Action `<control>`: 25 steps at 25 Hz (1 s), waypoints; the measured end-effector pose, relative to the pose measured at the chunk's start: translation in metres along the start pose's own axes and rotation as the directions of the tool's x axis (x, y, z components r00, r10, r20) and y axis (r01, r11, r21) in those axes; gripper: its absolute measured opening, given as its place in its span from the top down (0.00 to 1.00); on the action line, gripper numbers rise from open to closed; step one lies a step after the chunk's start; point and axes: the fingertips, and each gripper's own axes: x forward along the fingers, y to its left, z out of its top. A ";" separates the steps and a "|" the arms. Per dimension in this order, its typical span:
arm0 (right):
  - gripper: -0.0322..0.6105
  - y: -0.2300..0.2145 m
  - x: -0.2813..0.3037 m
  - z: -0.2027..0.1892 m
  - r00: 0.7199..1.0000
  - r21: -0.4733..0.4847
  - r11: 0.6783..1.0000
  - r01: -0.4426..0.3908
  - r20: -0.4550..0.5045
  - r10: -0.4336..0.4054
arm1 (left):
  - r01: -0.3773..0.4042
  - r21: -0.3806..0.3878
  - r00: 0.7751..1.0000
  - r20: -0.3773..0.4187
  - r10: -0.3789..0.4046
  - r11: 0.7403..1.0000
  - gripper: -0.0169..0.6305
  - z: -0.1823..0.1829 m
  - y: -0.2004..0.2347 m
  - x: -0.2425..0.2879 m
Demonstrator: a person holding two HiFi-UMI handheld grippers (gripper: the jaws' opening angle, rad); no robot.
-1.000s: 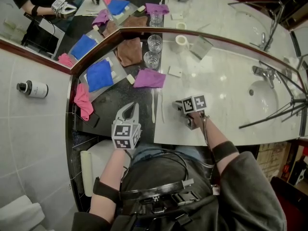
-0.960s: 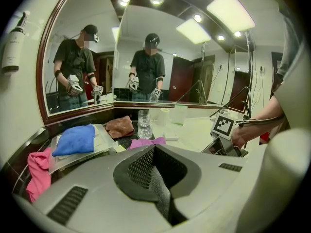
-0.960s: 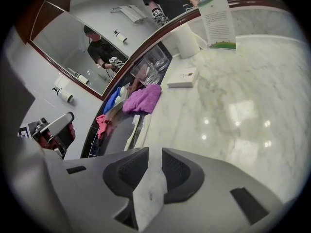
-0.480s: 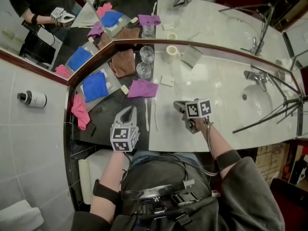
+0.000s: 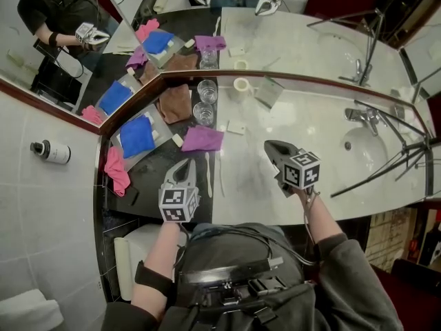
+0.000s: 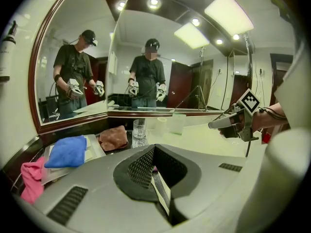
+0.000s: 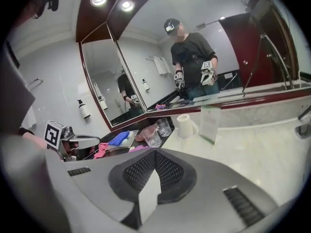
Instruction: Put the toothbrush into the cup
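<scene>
At the counter's (image 5: 303,123) near edge, the toothbrush (image 5: 207,174) lies flat, running from 6 to 12 o'clock, with a second pale stick (image 5: 220,179) just beside it at 3 o'clock. The glass cup (image 5: 202,112) stands upright at the toothbrush's 12 o'clock, past the purple cloth (image 5: 202,138), its mouth up to take a brush. The left gripper (image 5: 184,164) hovers at the toothbrush's 9 o'clock, clenched on nothing. The right gripper (image 5: 270,145), at 3 o'clock and well apart, is clenched too, with no brush in it. By my judgement the pick-up is not yet done.
</scene>
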 end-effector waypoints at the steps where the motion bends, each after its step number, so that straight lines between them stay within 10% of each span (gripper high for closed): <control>1: 0.92 -0.003 -0.007 0.004 1.000 -0.013 1.000 0.018 0.022 -0.017 | -0.001 -0.001 1.000 0.000 0.001 1.000 0.97 0.001 0.000 0.000; 9: 0.92 -0.032 -0.054 0.016 0.977 -0.128 0.974 0.188 0.127 -0.172 | -0.026 -0.002 1.000 0.003 0.026 1.000 0.97 0.002 0.001 0.000; 25: 0.92 -0.043 -0.067 0.011 0.982 -0.083 0.986 0.144 0.132 -0.132 | -0.018 -0.026 0.996 -0.087 0.016 1.000 0.97 -0.015 -0.017 0.007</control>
